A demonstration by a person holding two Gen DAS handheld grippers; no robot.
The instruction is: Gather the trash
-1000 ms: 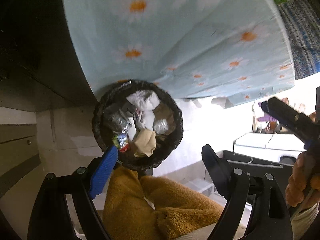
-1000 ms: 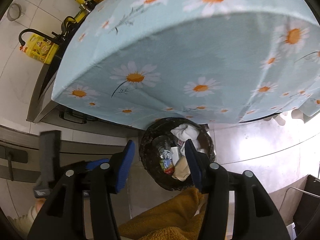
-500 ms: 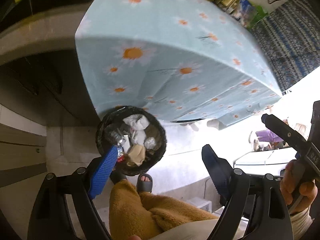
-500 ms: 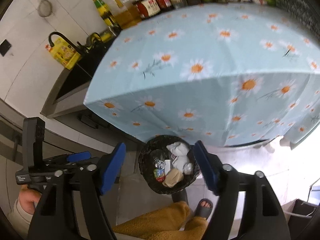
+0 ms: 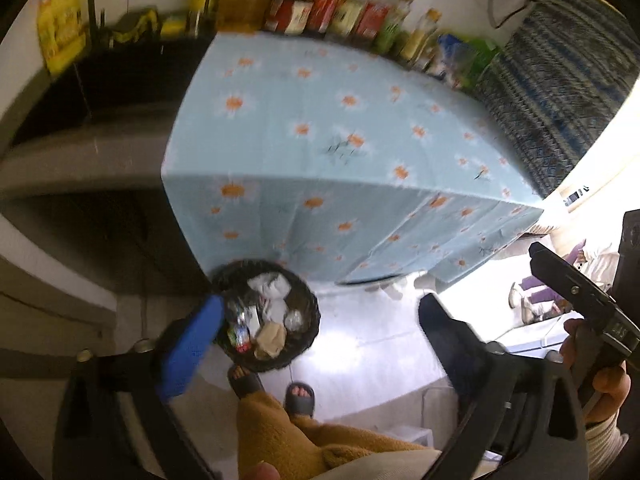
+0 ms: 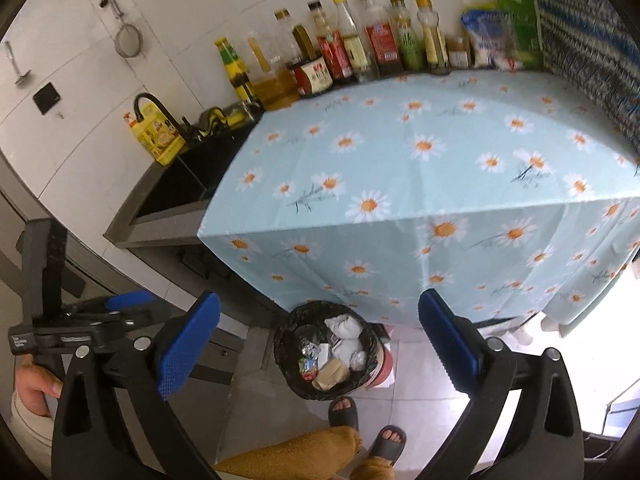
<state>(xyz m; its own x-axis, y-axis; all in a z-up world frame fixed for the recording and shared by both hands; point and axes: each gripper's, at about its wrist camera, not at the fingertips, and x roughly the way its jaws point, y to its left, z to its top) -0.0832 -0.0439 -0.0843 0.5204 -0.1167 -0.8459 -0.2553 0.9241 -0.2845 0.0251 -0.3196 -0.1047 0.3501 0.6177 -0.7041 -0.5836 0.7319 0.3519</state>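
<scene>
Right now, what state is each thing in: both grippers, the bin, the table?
left gripper: open, empty
right gripper: open, empty
trash bin: upright on floor, lined, holding trash
crumpled tissue: inside bin
tablecloth: draped, top bare
bottles: upright along wall

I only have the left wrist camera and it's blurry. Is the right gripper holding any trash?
Observer: No. The right gripper is wide open, with nothing between its fingers.
Operator: Is anything on the floor next to the bin?
Observer: Yes. A pink tub stands against the right side of the trash bin and is partly hidden by it.
Operator: Is any trash left on the table?
Observer: I see none in the sharp right view. Only bottles stand along the back edge of the tablecloth.
</scene>
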